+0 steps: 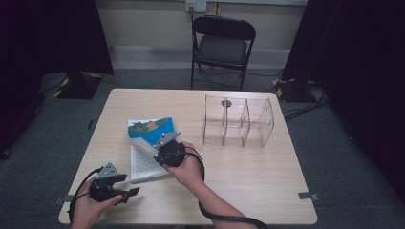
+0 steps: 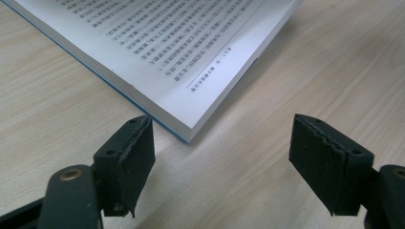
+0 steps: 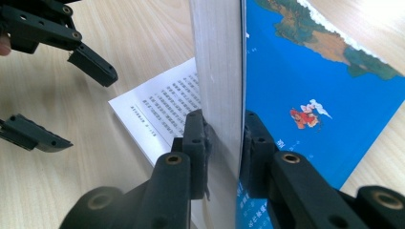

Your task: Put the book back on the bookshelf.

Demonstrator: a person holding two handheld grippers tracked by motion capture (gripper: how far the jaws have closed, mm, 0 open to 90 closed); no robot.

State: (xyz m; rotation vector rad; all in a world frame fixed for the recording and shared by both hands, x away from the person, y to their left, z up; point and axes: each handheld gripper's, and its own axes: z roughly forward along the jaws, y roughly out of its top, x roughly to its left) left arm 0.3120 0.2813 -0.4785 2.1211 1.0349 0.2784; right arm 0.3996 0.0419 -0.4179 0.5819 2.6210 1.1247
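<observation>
A paperback book with a blue illustrated cover point(image 1: 152, 129) lies open on the left half of the table. Its printed page point(image 1: 144, 165) lies flat and faces up. My right gripper point(image 1: 161, 143) is shut on the front cover and a thick block of pages point(image 3: 217, 57), and holds that block raised on edge above the flat page point(image 3: 162, 109). Both pads press its sides, with the blue cover point(image 3: 310, 90) on the right. My left gripper point(image 1: 129, 185) stands open, low over the table near the front left. Just beyond its jaws point(image 2: 222, 157) is the flat page's corner point(image 2: 191, 129), with nothing between them.
A clear acrylic rack point(image 1: 238, 121) with upright dividers stands at the back right of the wooden table point(image 1: 258, 186). A black folding chair point(image 1: 222, 43) stands behind the table. Grey tape marks sit at the table's front edges. The left gripper point(image 3: 81, 107) shows at the left of the right gripper view.
</observation>
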